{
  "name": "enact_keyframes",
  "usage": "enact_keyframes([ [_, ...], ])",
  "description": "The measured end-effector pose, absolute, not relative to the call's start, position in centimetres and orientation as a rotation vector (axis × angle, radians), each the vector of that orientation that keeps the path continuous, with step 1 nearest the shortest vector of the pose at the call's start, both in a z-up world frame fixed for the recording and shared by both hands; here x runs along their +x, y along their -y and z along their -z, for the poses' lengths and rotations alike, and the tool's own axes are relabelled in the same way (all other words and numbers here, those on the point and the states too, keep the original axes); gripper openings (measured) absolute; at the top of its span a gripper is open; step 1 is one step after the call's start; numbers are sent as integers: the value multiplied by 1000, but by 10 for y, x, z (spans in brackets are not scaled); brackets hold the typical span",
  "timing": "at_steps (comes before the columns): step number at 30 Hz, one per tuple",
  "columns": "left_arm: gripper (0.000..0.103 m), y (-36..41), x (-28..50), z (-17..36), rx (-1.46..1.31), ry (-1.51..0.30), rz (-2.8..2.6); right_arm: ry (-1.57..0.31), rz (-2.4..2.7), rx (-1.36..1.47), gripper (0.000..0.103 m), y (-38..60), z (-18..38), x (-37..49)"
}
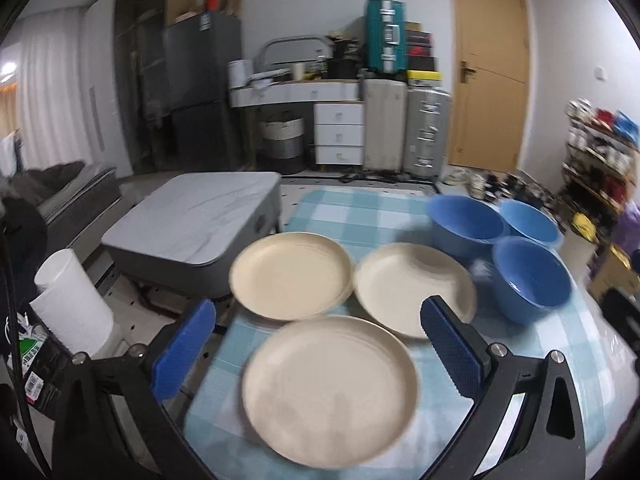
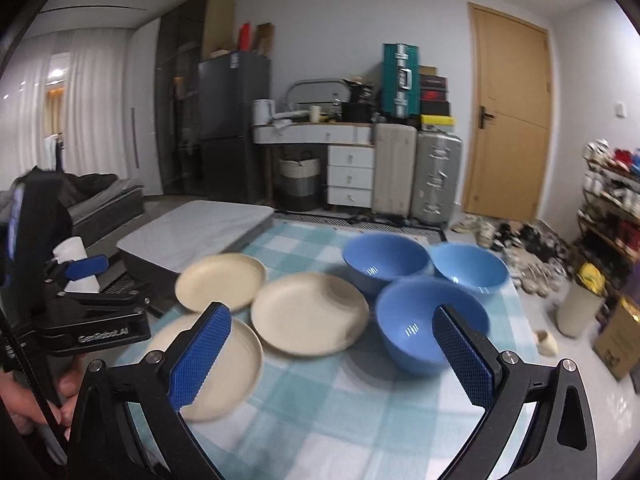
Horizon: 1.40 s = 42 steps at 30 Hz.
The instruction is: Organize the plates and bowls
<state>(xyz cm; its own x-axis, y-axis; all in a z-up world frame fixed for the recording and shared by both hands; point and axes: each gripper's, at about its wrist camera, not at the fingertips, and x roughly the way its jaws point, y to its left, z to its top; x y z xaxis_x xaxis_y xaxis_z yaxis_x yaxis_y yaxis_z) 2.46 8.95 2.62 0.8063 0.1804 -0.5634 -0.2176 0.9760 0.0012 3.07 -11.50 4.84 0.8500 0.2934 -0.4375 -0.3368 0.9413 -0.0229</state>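
Three cream plates lie flat on a blue-checked tablecloth (image 1: 360,208): a near plate (image 1: 330,390), a far-left plate (image 1: 290,274) and a right plate (image 1: 412,286). Three blue bowls stand to their right: the nearest bowl (image 1: 530,276), a back-left bowl (image 1: 464,222) and a back-right bowl (image 1: 530,218). My left gripper (image 1: 316,320) hovers open over the near plate, holding nothing. My right gripper (image 2: 332,320) is open and empty, above the gap between the right plate (image 2: 310,314) and the nearest bowl (image 2: 420,324). The left gripper (image 2: 86,268) also shows at the right wrist view's left edge.
A low grey marble-topped table (image 1: 200,216) stands just beyond the tablecloth's left side. A white paper roll (image 1: 74,300) stands on the floor at left. Shoes (image 2: 520,248), a beige bin (image 2: 578,308) and a cardboard box (image 2: 620,340) crowd the floor on the right.
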Motion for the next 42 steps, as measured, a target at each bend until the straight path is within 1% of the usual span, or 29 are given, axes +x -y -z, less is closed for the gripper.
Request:
enact_keyframes([
  [4,103,-118,44,-26,-65,-580,-288,-449,-391,-128,103,90,-64,57],
  [10,103,-149,75,-19,-54,-618,-292,-497,-484,-153,103,42,-77,113],
  [16,103,-180,115,0,-116,-716,-300,-600,-550,-151,103,-8,-71,184],
  [24,103,-224,156,35,-170,-804,-335,-720,-614,-247,103,-73,-34,269],
  [28,103,-251,179,65,-254,-879,-309,-785,-632,-325,103,-104,-1,305],
  [33,102,-263,200,92,-282,-941,-282,-889,-648,-377,102,-129,49,343],
  [34,102,-265,202,96,-288,-948,-271,-900,-642,-396,100,-134,59,349],
  [36,102,-267,205,101,-285,-954,-261,-934,-637,-420,91,-139,78,358],
  [37,102,-266,207,104,-275,-959,-263,-962,-646,-427,82,-142,87,363],
  [38,102,-265,208,107,-268,-961,-265,-980,-645,-437,79,-144,94,367],
  [42,101,-273,211,115,-296,-975,-246,-1018,-623,-431,79,-143,116,378],
])
